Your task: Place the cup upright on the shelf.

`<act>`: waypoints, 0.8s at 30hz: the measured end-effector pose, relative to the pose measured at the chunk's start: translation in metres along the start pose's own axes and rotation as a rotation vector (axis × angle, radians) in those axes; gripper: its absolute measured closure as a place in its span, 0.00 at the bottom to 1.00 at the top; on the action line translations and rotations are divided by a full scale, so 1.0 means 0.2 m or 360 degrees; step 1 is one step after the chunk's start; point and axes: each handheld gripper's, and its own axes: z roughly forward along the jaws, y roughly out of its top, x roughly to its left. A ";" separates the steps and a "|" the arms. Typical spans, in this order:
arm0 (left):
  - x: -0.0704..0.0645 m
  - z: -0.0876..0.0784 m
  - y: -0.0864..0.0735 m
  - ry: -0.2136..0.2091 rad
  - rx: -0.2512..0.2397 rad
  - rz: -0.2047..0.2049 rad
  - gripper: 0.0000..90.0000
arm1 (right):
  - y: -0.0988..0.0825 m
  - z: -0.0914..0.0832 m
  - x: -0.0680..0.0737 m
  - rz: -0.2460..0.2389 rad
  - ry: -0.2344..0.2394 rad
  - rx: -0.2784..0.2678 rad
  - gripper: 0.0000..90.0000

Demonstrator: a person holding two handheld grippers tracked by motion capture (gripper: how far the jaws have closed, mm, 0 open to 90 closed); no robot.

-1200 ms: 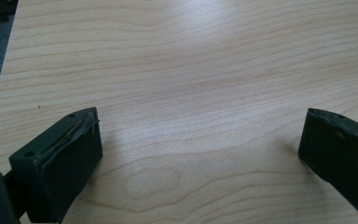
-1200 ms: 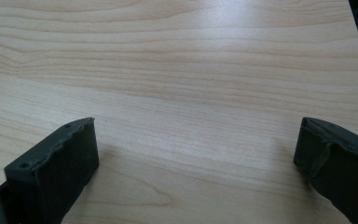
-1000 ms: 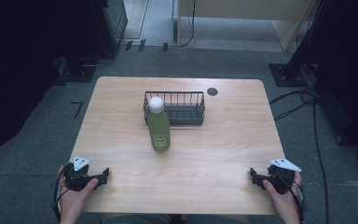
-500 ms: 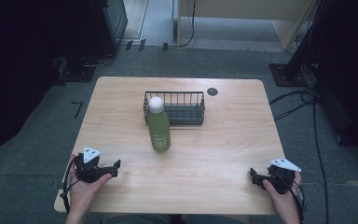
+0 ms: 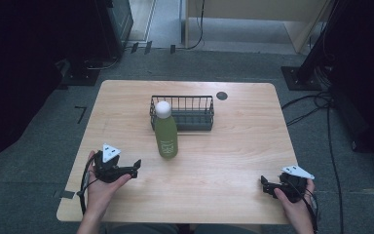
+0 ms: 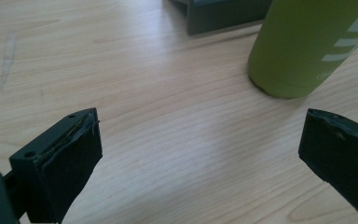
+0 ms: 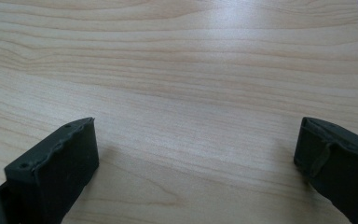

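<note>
A green bottle (image 5: 166,136) with a white cap stands upright mid-table, just in front of a dark wire basket (image 5: 182,112). My left gripper (image 5: 135,168) is open, held low over the wood a short way left of the bottle and pointing toward it. In the left gripper view the bottle's base (image 6: 303,51) lies ahead and to the right of the gap between the jaws (image 6: 200,154). My right gripper (image 5: 265,184) sits open near the front right corner, with bare wood between its jaws (image 7: 196,158).
The wooden table (image 5: 243,141) has a small dark round grommet (image 5: 221,95) behind the basket. The basket's corner (image 6: 223,16) shows at the top of the left gripper view. Cables and dark stands lie on the floor around the table.
My left gripper has moved forward and to the right, from the front left edge toward the bottle. The right gripper has stayed where it was.
</note>
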 end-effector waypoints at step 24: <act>-0.23 0.10 0.16 -0.0126 -0.0066 0.0073 0.00 | 0.00 0.00 0.00 -0.0012 0.0009 0.0000 0.00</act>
